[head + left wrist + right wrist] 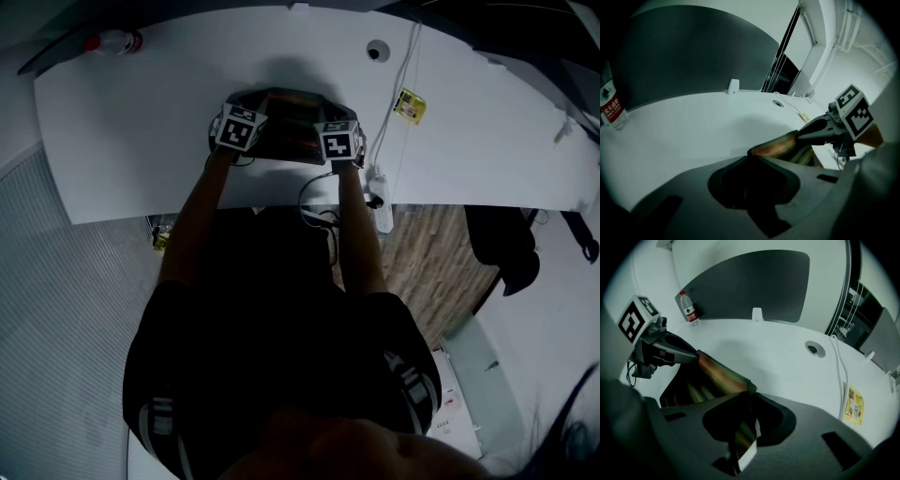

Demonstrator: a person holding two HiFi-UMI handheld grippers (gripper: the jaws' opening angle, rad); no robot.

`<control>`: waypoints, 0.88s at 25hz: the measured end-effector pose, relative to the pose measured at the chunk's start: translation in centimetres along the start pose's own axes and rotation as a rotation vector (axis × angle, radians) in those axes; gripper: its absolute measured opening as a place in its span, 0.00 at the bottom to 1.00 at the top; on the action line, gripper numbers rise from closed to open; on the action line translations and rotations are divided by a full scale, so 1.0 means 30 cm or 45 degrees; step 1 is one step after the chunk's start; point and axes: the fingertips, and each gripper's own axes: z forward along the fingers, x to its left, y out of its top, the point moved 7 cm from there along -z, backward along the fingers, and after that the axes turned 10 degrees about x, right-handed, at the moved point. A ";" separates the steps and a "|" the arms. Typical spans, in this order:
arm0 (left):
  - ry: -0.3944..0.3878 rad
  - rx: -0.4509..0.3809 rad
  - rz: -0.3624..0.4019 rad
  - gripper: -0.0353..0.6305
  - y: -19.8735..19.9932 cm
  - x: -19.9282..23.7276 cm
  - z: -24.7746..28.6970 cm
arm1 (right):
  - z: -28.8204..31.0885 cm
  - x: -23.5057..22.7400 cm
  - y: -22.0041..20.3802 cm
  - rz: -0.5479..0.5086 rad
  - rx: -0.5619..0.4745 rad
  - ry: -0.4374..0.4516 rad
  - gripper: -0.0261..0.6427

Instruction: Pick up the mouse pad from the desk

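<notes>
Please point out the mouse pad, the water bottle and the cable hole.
mouse pad (722, 373), right gripper view, raised coloured edge.
water bottle (690, 312), right gripper view, label.
cable hole (814, 349), right gripper view, dark centre.

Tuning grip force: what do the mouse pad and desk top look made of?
Mouse pad: thin, flexible, probably cloth-faced rubber; its printed, colourful sheet curls where lifted. Desk: hard, smooth white board, likely laminate; even matte surface, soft shadows.

White desk (141, 122) holds a bottle (112, 42) and cable (399, 84)
</notes>
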 end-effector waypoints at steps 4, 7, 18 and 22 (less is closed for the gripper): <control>-0.021 -0.003 -0.015 0.12 -0.002 -0.004 -0.011 | -0.010 0.001 0.006 -0.018 -0.014 -0.006 0.11; -0.012 -0.020 -0.016 0.12 -0.007 -0.008 -0.023 | -0.022 0.011 0.004 -0.017 -0.026 -0.013 0.11; -0.027 -0.091 -0.045 0.12 -0.031 -0.038 -0.103 | -0.096 0.040 0.003 0.025 -0.116 -0.021 0.11; -0.019 -0.112 -0.052 0.12 -0.042 -0.044 -0.143 | -0.127 0.055 0.004 0.032 -0.152 -0.022 0.11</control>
